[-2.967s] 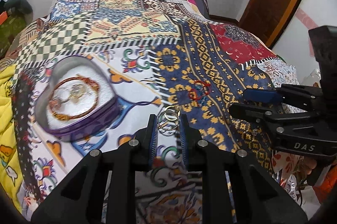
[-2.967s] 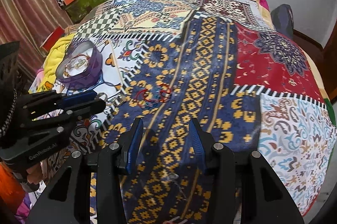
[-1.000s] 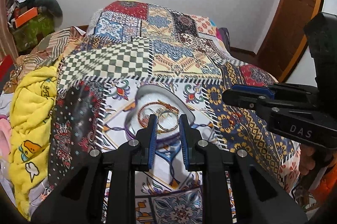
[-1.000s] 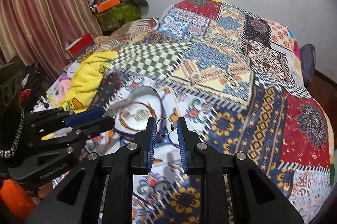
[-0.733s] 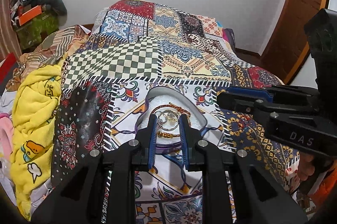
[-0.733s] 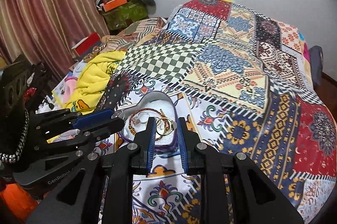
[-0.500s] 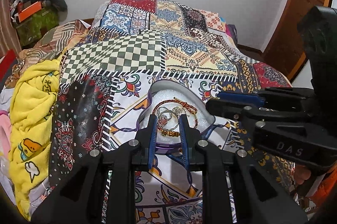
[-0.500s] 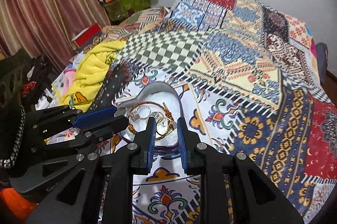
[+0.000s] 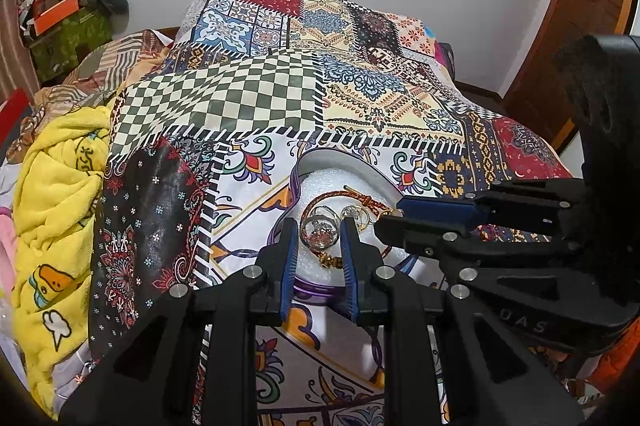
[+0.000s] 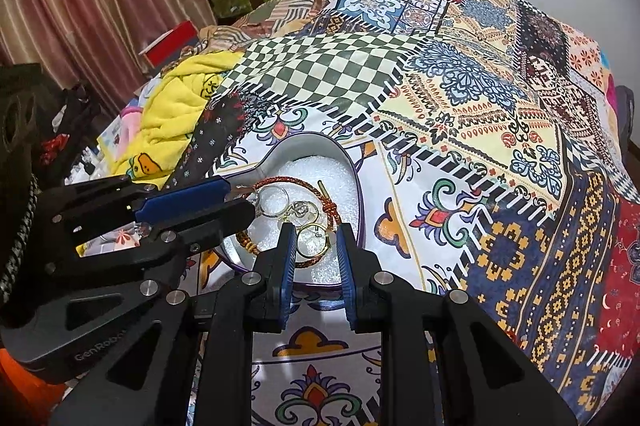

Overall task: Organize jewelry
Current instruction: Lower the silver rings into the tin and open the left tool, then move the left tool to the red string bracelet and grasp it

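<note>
Rings sit in both my tools, each over the heart-shaped tin (image 10: pixel 352 170) on the bed. My left hand-held gripper (image 9: pixel 320 235) is closed narrowly on a silver ring (image 9: pixel 319 231); my right hand-held gripper (image 10: pixel 316 240) pinches a gold ring (image 10: pixel 314 240) just above the white padding. A red cord bracelet (image 10: pixel 296 182) and other rings already lie inside. I judge only releasing these two remains, as far as I can see.

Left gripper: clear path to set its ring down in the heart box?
Probably yes. The left gripper holds the silver ring right over the open heart box; no lid, and the right gripper sits beside it, not underneath.
</note>
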`<state>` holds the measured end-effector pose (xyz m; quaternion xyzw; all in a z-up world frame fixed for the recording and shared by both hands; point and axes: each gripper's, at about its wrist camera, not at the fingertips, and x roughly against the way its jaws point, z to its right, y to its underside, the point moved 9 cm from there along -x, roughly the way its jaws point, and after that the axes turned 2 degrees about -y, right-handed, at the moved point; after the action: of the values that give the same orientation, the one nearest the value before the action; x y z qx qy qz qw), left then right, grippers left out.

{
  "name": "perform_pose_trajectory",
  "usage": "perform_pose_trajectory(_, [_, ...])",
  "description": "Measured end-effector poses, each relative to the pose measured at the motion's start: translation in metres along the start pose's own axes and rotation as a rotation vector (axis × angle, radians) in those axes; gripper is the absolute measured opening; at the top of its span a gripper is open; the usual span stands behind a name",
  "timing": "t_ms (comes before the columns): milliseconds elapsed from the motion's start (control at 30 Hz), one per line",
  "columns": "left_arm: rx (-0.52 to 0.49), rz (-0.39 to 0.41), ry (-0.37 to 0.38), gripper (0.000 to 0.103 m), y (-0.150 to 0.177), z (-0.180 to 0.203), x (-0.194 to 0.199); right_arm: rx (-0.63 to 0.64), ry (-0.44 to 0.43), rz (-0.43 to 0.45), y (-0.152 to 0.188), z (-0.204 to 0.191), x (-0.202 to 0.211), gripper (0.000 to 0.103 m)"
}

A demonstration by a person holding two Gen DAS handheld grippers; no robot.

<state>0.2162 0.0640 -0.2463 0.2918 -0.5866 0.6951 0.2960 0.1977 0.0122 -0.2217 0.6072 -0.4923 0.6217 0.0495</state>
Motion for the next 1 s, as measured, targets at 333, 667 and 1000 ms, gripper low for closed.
perform_pose_trajectory(333, [-0.003,-0.011,-0.001,0.020,0.000,0.000,0.004,-0.001,-0.006,-0.023,0.004,-0.001,0.006,0.019])
perform_pose_trajectory(667, [-0.021,0.025,-0.008,0.021,-0.009,0.012,0.031,-0.025,0.043,0.048,0.003,0.012,0.048,0.023])
perform_pose_trajectory(1000, [-0.082,0.048,0.010,0.024,-0.015,0.051,0.050,-0.135,0.181,0.127,0.021,0.070,0.112,0.023])
